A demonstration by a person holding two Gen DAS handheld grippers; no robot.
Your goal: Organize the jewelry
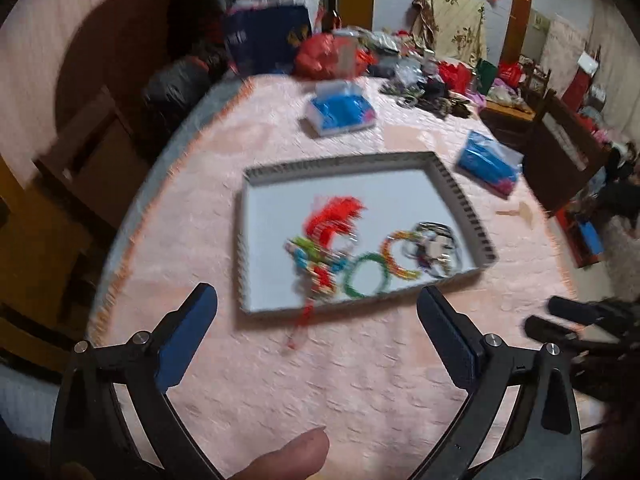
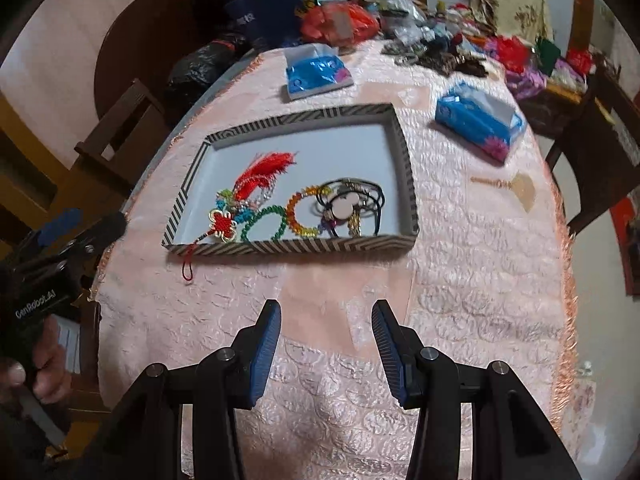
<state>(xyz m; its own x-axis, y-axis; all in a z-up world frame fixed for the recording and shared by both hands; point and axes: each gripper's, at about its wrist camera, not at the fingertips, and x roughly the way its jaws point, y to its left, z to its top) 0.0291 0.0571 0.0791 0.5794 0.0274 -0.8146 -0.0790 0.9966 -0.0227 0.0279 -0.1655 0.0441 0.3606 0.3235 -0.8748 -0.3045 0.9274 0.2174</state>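
A shallow striped tray lies on the pink tablecloth and holds jewelry. In it are a red knot ornament with a red tassel, a green bead bracelet, a multicolour bead bracelet and dark cord necklaces. The ornament's red cord hangs over the tray's near edge. My left gripper is open and empty, just in front of the tray. My right gripper is open and empty, further back from it. The left wrist view is blurred.
Two blue tissue packs lie beyond and right of the tray. A small wooden fan-shaped piece lies right of the tray. Bags and clutter crowd the far table edge. Wooden chairs stand at the left.
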